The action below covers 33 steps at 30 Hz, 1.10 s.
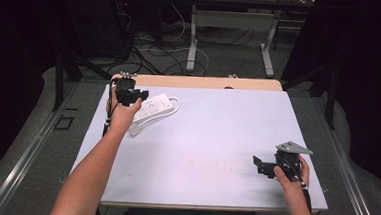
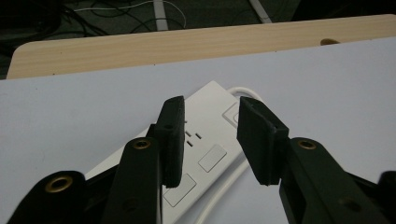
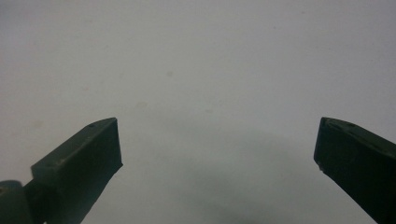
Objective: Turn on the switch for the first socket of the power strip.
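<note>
Near the far-left corner of the table [image 1: 200, 153] lies a white power strip [image 1: 153, 107], a long smooth plastic bar with rounded ends (its long axis running diagonally, near-left to far-right), its white cord [image 1: 174, 105] looping at the far end. Left gripper [image 2: 210, 135] straddles the strip, its matte black jaws narrowly parted, pads not seen pressing. Right gripper [image 3: 217, 154] sits well apart over bare white tabletop, spread wide.
</note>
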### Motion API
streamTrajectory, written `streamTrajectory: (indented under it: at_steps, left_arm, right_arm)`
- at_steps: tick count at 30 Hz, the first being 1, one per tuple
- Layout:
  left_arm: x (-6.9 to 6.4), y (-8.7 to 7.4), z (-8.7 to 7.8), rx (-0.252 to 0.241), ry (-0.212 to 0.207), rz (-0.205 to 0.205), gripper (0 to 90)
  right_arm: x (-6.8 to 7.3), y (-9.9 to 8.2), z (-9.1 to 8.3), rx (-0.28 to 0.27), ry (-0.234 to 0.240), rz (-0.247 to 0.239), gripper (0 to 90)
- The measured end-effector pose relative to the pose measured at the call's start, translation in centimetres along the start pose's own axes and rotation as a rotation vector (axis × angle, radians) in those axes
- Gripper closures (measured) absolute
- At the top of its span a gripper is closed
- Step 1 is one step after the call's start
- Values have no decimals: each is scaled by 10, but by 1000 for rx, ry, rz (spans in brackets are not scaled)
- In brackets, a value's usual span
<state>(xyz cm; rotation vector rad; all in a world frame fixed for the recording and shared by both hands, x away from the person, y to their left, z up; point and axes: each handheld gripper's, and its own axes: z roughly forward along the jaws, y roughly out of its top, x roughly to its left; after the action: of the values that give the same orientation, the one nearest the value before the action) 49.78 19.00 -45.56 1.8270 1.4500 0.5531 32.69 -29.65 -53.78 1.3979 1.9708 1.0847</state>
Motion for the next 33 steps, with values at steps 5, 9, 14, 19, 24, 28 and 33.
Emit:
streamTrajectory:
  at_steps: [5,9,14,19,24,28,33]
  left_arm:
    - [-4,-1,12,13,-10,-8,626]
    - [-6,-2,18,19,-12,-15,627]
    - [-9,-5,29,46,-9,-44,643]
    - [-7,-7,38,68,3,-60,658]
    - [-4,-8,42,75,7,-55,713]
    - [-1,-9,46,92,5,-73,750]
    - [1,-10,49,126,-25,-90,790]
  right_arm:
    - [-1,-1,1,3,0,-5,1]
    - [-1,-1,1,6,2,0,1]
    - [-1,-1,2,5,4,2,1]
    - [-1,-2,3,9,7,9,1]
    - [-1,-2,3,14,6,9,1]
    - [-1,-2,3,13,10,14,2]
    - [-1,-2,3,12,9,11,3]
